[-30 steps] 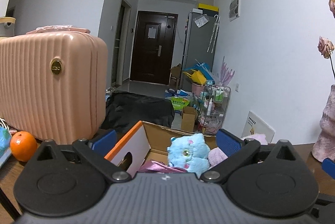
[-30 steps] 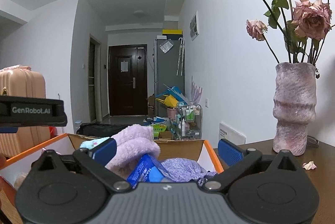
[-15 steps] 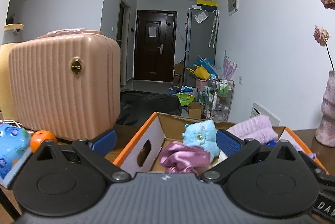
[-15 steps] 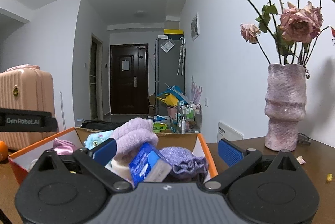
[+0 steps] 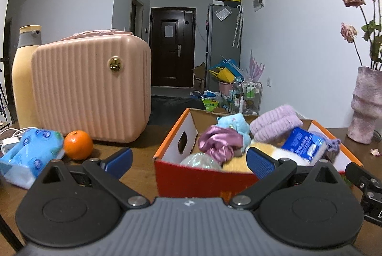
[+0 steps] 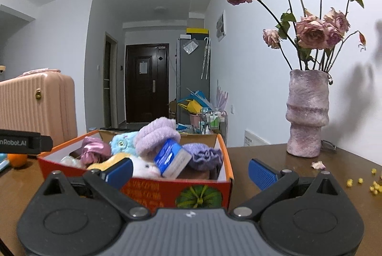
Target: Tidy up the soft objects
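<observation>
Both grippers farther back from the filled cardboard box [image 5: 203,174], whole box now in view.

One box [image 5: 191,174], one orange [image 5: 78,144], one suitcase [image 5: 90,93], one vase [image 5: 366,107].

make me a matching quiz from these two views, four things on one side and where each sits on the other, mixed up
Things:
1. orange
2. blue plush toy
3. vase of dried roses
4. blue tissue pack

Places:
A. on the table right of the cardboard box, near the wall
B. inside the box, behind the shiny pink fabric
C. on the table in front of the pink suitcase, left of the box
D. at the table's far left, beside the orange

Pairs: 1-C, 2-B, 3-A, 4-D
</observation>
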`<state>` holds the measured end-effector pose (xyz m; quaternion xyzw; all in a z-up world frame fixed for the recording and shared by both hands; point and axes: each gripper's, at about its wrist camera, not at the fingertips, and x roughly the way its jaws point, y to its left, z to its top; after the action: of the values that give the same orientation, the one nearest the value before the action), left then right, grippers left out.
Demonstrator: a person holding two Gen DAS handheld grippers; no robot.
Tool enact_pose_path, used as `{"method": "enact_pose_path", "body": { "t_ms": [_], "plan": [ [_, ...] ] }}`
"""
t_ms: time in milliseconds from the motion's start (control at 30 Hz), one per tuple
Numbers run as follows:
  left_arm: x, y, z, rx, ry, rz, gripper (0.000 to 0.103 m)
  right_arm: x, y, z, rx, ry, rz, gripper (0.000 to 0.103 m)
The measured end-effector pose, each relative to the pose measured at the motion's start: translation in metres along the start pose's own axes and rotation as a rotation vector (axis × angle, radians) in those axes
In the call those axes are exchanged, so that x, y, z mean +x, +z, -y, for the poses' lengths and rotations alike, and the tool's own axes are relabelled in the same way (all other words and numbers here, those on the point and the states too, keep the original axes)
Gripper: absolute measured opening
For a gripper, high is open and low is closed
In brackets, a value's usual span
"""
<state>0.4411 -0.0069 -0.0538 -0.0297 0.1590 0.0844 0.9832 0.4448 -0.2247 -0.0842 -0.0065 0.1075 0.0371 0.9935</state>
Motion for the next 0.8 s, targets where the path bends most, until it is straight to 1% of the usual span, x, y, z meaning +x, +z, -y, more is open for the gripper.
{"method": "enact_pose_path", "body": {
  "t_ms": [167,400,600,800],
  "plan": [
    [-0.029,-0.013,-0.008,0.009,-0.011,-0.017,0.103,-0.031,-0.006,-0.003,0.001,0.01,-0.022,0.103],
    [-0.074,-0.026,-0.019,0.023,-0.026,-0.026,0.103,-0.076,-0.015,-0.008,0.001,0.046,-0.066,0.103],
    [-0.117,-0.038,-0.028,0.042,-0.05,-0.024,0.103,-0.116,-0.022,-0.014,0.022,0.082,-0.113,0.103],
    [-0.158,-0.049,-0.037,0.053,-0.069,-0.029,0.103,-0.152,-0.026,-0.019,0.048,0.108,-0.14,0.103]
  ]
}}
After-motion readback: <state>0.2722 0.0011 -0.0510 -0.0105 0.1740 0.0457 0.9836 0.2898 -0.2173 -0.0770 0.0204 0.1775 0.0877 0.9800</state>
